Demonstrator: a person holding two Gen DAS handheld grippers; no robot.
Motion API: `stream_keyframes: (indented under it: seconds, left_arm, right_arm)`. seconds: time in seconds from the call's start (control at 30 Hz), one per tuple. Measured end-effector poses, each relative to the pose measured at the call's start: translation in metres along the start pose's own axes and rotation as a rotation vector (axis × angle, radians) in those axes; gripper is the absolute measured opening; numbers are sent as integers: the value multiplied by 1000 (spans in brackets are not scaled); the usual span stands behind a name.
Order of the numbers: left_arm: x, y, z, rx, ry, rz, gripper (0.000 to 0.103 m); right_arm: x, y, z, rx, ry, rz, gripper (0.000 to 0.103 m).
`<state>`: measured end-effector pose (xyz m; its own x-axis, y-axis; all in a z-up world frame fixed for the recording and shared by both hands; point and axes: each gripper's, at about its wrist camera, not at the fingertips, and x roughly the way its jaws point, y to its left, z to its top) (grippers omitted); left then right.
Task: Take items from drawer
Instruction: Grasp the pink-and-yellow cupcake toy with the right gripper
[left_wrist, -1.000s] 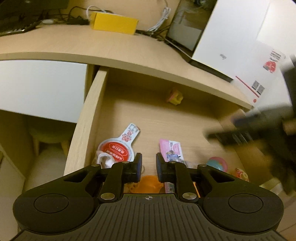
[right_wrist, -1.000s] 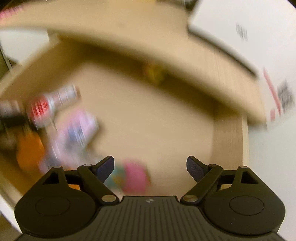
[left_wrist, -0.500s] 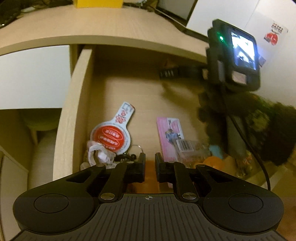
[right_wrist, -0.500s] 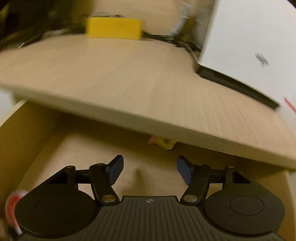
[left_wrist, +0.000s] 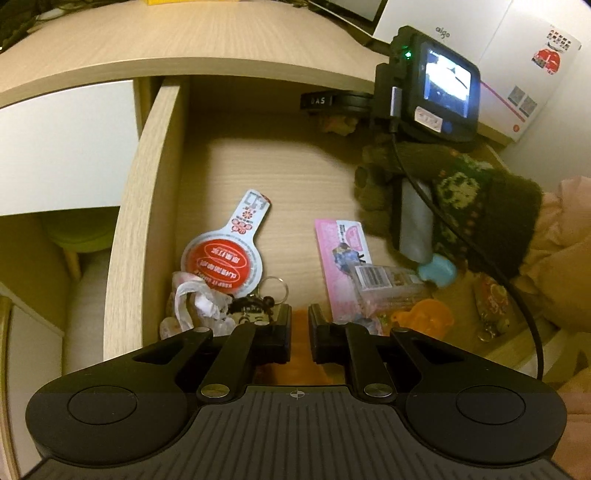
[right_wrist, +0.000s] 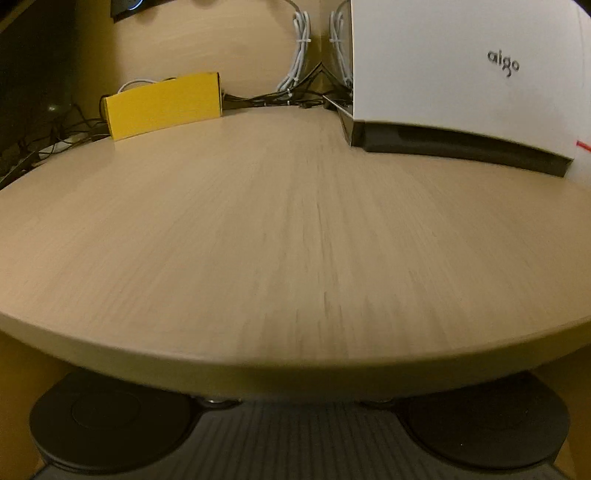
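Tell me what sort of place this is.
Probably a home desk or study corner. A wooden desk top carries a white aigo box, a yellow box and bundled cables, and the open drawer beneath holds keychains and trinkets.

left gripper (left_wrist: 299, 334): nearly closed, empty | right gripper (left_wrist: 334, 101): fingertips hidden

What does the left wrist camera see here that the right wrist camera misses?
Only the left view shows the open drawer with its items: a red-and-white tag, a pink card, and the right gripper's back held by a gloved hand. Only the right view shows the bundled white cables. Both share the desk top and the white aigo box.
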<state>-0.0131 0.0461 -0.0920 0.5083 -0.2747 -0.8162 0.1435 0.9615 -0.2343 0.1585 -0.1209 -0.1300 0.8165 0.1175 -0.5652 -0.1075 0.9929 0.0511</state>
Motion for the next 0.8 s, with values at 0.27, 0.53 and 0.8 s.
stream_keyframes:
  seconds: [0.27, 0.53, 0.8]
  left_arm:
    - [2, 0, 1, 3, 4, 5, 13]
    - [5, 2, 3, -6, 15, -35, 13]
    - [11, -3, 21, -68, 145, 1, 15]
  right_arm:
    - [2, -10, 4, 2, 148, 78, 44]
    - [-63, -23, 10, -83, 484, 249, 43]
    - [-139, -40, -20, -213, 529, 148, 43]
